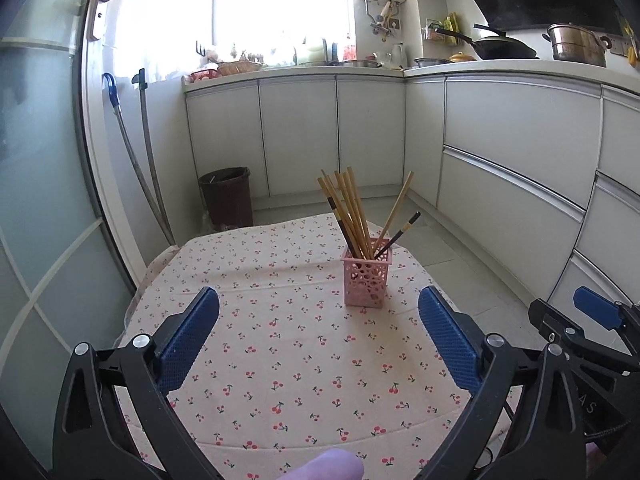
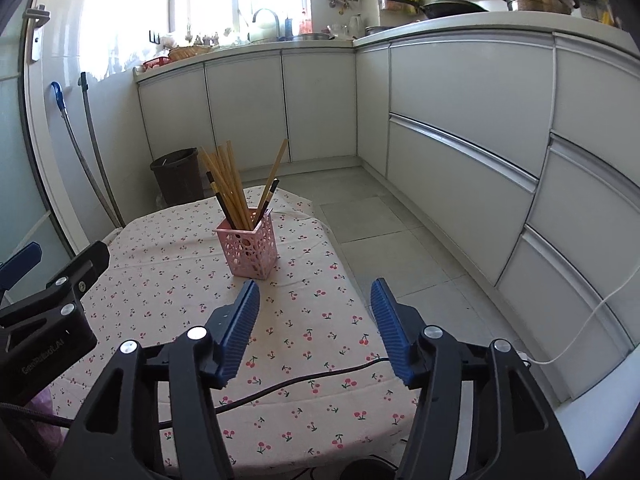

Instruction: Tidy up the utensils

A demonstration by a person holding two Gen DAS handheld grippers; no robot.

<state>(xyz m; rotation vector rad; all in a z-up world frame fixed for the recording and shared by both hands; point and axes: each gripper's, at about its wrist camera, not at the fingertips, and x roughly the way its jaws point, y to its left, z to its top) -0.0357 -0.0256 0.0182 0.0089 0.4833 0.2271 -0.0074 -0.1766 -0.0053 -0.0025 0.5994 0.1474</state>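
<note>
hidden: bottoms of the chopsticks sit inside the pink holder, can't be seen | cut off: purple fingertip at bottom edge; other gripper runs off left edge | too small: little things on the windowsill | blurred: window all white glare

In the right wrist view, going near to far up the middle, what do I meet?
Right gripper, open and empty → black cable across the cherry tablecloth → pink holder with chopsticks → brown bin → white cabinets.
</note>
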